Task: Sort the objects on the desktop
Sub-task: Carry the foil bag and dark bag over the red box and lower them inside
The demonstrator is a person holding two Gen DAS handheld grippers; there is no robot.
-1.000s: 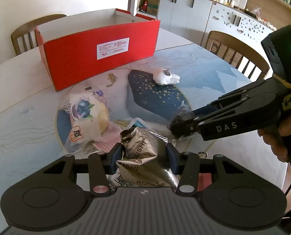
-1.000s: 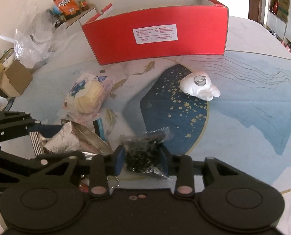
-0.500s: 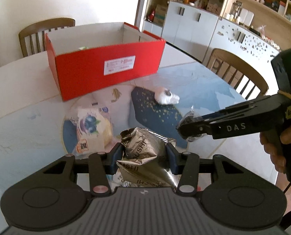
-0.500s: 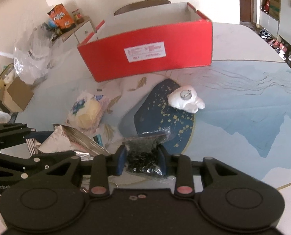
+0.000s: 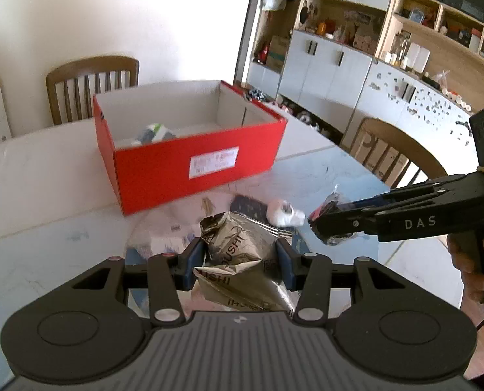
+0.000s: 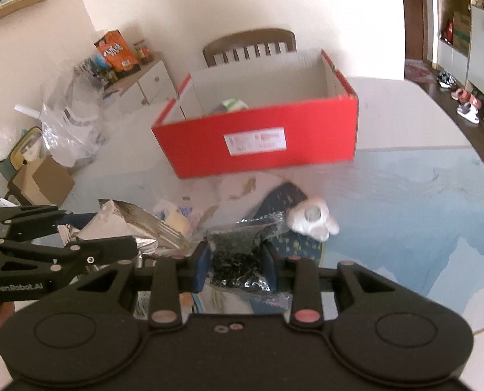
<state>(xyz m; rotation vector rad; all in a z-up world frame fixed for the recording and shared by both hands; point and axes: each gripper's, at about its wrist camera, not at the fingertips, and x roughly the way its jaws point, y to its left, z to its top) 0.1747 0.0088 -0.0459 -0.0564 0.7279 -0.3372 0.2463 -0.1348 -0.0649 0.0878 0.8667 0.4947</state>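
Note:
My left gripper [image 5: 240, 260] is shut on a crumpled silver foil packet [image 5: 238, 244] and holds it above the table. My right gripper [image 6: 236, 265] is shut on a clear bag of dark bits [image 6: 238, 254], also held up; it shows at the right in the left wrist view [image 5: 331, 224]. The open red box [image 5: 190, 163] stands ahead on the table, also in the right wrist view [image 6: 258, 143], with a green-and-white item [image 5: 154, 132] inside. A white figurine [image 6: 310, 220] and a wrapped bun [image 6: 173, 218] lie on the table below.
The round table has a blue-and-white patterned top [image 6: 405, 202]. Wooden chairs stand behind the box [image 5: 92, 81] and at the right [image 5: 395, 150]. Cabinets and shelves [image 5: 339, 65] line the far wall. Plastic bags and a cardboard box [image 6: 46, 179] sit left of the table.
Both grippers have risen with their loads and tipped up toward the red box. The box's inside now shows, and the table items look smaller and lower.

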